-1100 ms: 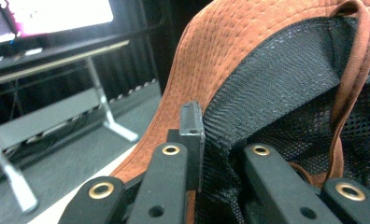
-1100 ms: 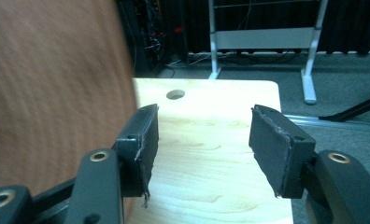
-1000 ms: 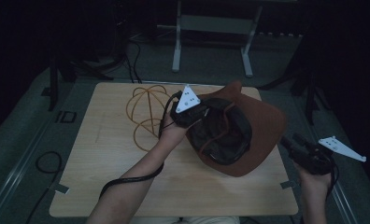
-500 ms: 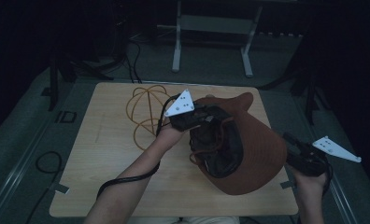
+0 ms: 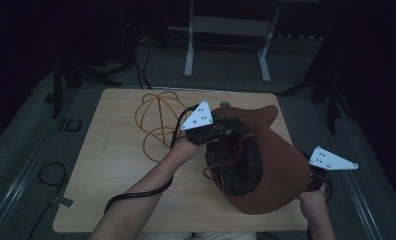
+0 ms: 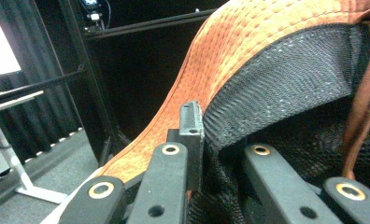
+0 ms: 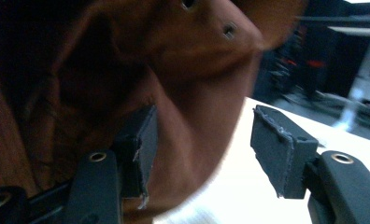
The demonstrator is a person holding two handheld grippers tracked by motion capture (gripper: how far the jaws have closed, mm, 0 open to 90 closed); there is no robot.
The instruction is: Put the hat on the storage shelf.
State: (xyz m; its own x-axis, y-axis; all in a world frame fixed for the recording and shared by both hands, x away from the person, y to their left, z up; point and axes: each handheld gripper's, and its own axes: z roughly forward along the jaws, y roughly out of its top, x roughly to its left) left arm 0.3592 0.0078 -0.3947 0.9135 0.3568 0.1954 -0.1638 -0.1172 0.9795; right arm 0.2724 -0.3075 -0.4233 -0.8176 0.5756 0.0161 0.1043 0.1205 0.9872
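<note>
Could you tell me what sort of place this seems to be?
Probably a dim lab or recording studio: a wooden table on grey floor, black curtains and frame bars around it, and a metal stand behind.

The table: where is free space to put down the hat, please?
The table's near-left part is bare, between its left edge and the left forearm. The far-left strip beside the orange cord loops is bare too. The right half is crowded by the brown hat and both grippers.

Hat (image 5: 276, 165) on table (image 5: 111, 165) right half, cord loops (image 5: 156, 120) behind-left
</note>
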